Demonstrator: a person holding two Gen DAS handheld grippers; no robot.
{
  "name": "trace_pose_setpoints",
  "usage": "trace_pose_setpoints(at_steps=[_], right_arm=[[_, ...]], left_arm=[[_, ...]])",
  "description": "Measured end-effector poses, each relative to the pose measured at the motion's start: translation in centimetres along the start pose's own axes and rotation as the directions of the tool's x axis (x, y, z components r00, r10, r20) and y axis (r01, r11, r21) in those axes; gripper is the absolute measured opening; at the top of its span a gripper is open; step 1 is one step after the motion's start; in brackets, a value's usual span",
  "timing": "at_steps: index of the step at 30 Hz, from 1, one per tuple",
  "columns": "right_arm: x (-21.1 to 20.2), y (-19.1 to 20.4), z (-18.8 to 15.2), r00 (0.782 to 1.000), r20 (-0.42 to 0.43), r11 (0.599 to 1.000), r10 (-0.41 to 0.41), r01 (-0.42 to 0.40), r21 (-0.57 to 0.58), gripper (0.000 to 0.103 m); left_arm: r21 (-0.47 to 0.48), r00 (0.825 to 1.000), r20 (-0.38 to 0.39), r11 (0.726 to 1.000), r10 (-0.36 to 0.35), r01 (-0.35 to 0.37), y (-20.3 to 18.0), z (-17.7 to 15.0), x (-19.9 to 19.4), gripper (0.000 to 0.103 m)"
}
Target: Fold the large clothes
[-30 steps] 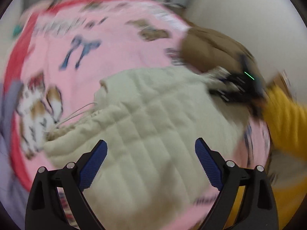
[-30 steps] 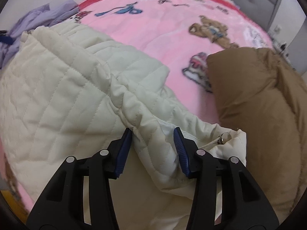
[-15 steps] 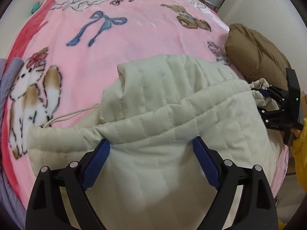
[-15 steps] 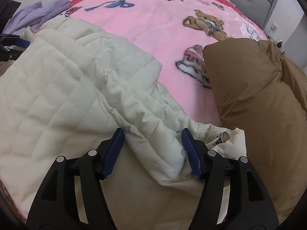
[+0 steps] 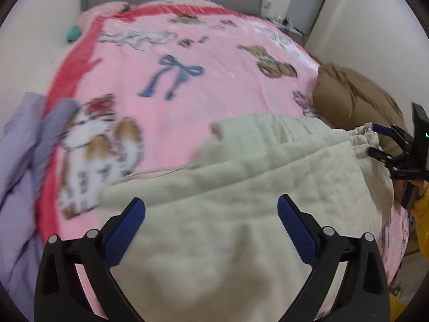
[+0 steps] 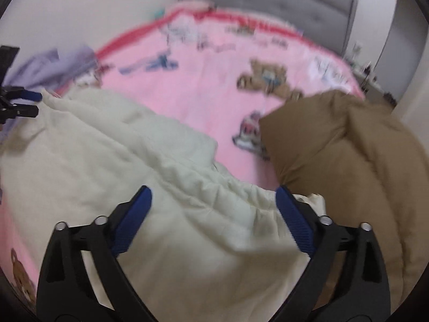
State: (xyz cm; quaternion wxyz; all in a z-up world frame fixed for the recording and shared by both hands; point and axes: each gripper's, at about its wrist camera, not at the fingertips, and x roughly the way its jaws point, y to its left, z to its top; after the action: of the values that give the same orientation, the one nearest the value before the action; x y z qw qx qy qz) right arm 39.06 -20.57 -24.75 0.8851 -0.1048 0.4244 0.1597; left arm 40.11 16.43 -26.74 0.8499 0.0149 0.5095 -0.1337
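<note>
Soft, even indoor light on my feeds, no glare and only faint shadows. Both views are smeared by motion blur; the pink blanket (image 5: 214,86) prints look mushy. Heavy fisheye bending, black vignette in every corner.

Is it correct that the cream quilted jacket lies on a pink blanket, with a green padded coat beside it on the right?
Not quite: the padded coat is brown, not green, as the right wrist view shows plainly. The rest holds: the cream quilted jacket lies on the pink blanket, and the coat sits beside it on the right.
</note>
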Motion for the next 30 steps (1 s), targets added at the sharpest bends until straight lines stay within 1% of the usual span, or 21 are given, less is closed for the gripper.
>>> trace_pose_setpoints(at_steps=[2, 4, 5, 6, 7, 8, 9, 10, 11, 14, 17, 19, 20, 21, 22, 23, 24, 26, 27, 29, 30], right_arm=[[-2.3, 1.3, -0.8, 0.999, 0.050, 1.000, 0.008, -0.008, 0.001, 0.092], [-3.9, 2.3, -1.5, 0.996, 0.086, 1.000, -0.001, 0.001, 0.005, 0.095], [-4.6, 3.0, -2.0, 0.995, 0.099, 1.000, -0.009, 0.009, 0.006, 0.095], [-5.0, 3.4, -2.4, 0.995, 0.098, 1.000, -0.006, 0.005, 0.007, 0.095], [-5.2, 3.9, -2.7, 0.996, 0.087, 1.000, 0.013, -0.014, 0.005, 0.095], [-5.4, 4.6, -3.1, 0.997, 0.075, 1.000, 0.021, -0.021, -0.005, 0.095], [-5.6, 5.1, -3.5, 0.998, 0.068, 1.000, 0.014, -0.013, -0.016, 0.095], [-5.6, 5.7, -3.8, 0.999, 0.050, 0.999, 0.014, -0.012, -0.037, 0.095], [-5.6, 6.0, -3.9, 0.999, 0.040, 0.999, 0.014, -0.012, -0.052, 0.095], [-5.4, 7.3, -4.5, 1.000, -0.017, 0.996, 0.019, -0.020, -0.081, 0.095], [-5.4, 7.7, -4.6, 0.999, -0.039, 0.996, 0.023, -0.026, -0.083, 0.095], [-5.4, 7.4, -4.5, 0.999, -0.040, 0.997, 0.023, -0.026, -0.076, 0.095], [-5.5, 7.3, -4.4, 0.999, -0.038, 0.997, 0.022, -0.025, -0.068, 0.095], [-5.7, 7.1, -4.3, 0.999, -0.031, 0.998, 0.019, -0.021, -0.062, 0.095], [-5.9, 6.9, -4.2, 0.999, -0.023, 0.999, 0.022, -0.023, -0.048, 0.095], [-6.1, 6.5, -4.1, 0.999, -0.016, 0.999, 0.029, -0.029, -0.030, 0.095], [-6.2, 5.9, -4.1, 1.000, -0.004, 1.000, 0.030, -0.030, -0.001, 0.095], [-6.0, 4.6, -4.4, 1.000, -0.004, 0.998, 0.027, -0.026, 0.059, 0.095], [-5.8, 4.1, -4.6, 1.000, -0.014, 0.997, 0.017, -0.016, 0.079, 0.095], [-5.6, 2.9, -5.0, 0.999, -0.034, 0.993, -0.023, 0.027, 0.113, 0.095], [-5.8, 1.9, -5.3, 0.999, -0.025, 0.992, -0.041, 0.044, 0.119, 0.095]], left_arm=[[-0.027, 0.998, -0.034, 0.998, 0.048, -0.049, 2.3, -1.4, -0.5, 0.098], [-0.078, 0.997, -0.065, 0.996, 0.040, -0.045, 4.5, -2.6, -0.3, 0.098], [-0.121, 0.996, -0.087, 0.992, 0.028, -0.039, 5.8, -3.2, 0.0, 0.098], [-0.198, 0.992, -0.127, 0.980, -0.021, -0.005, 7.4, -4.1, 0.8, 0.098], [-0.239, 0.988, -0.144, 0.971, -0.059, 0.023, 8.2, -4.4, 1.4, 0.098], [-0.289, 0.980, -0.159, 0.955, -0.119, 0.069, 9.2, -5.0, 2.2, 0.098], [-0.314, 0.975, -0.160, 0.944, -0.156, 0.099, 9.6, -5.3, 2.8, 0.098], [-0.329, 0.970, -0.164, 0.937, -0.182, 0.121, 9.9, -5.5, 3.4, 0.098], [-0.340, 0.960, -0.179, 0.929, -0.217, 0.147, 10.1, -5.6, 4.2, 0.098], [-0.332, 0.944, -0.206, 0.926, -0.258, 0.181, 10.0, -5.5, 5.9, 0.098], [-0.347, 0.910, -0.263, 0.911, -0.321, 0.221, 10.2, -5.5, 8.1, 0.099], [-0.388, 0.875, -0.285, 0.882, -0.390, 0.267, 10.5, -5.8, 8.8, 0.099], [-0.378, 0.854, -0.283, 0.869, -0.436, 0.319, 9.9, -5.7, 8.5, 0.098], [-0.346, 0.845, -0.289, 0.872, -0.449, 0.345, 9.2, -5.6, 8.2, 0.098], [-0.287, 0.853, -0.300, 0.893, -0.427, 0.347, 8.2, -5.5, 7.8, 0.098], [-0.246, 0.859, -0.318, 0.910, -0.401, 0.333, 7.5, -5.5, 7.7, 0.098], [-0.245, 0.857, -0.328, 0.912, -0.398, 0.330, 7.5, -5.6, 7.9, 0.098], [-0.278, 0.840, -0.357, 0.905, -0.408, 0.322, 7.7, -6.0, 9.0, 0.099], [-0.284, 0.836, -0.374, 0.907, -0.403, 0.310, 7.6, -6.1, 9.7, 0.099], [-0.262, 0.843, -0.388, 0.921, -0.373, 0.287, 7.0, -6.1, 9.9, 0.099], [-0.259, 0.845, -0.392, 0.925, -0.365, 0.279, 6.8, -6.0, 9.9, 0.099]])
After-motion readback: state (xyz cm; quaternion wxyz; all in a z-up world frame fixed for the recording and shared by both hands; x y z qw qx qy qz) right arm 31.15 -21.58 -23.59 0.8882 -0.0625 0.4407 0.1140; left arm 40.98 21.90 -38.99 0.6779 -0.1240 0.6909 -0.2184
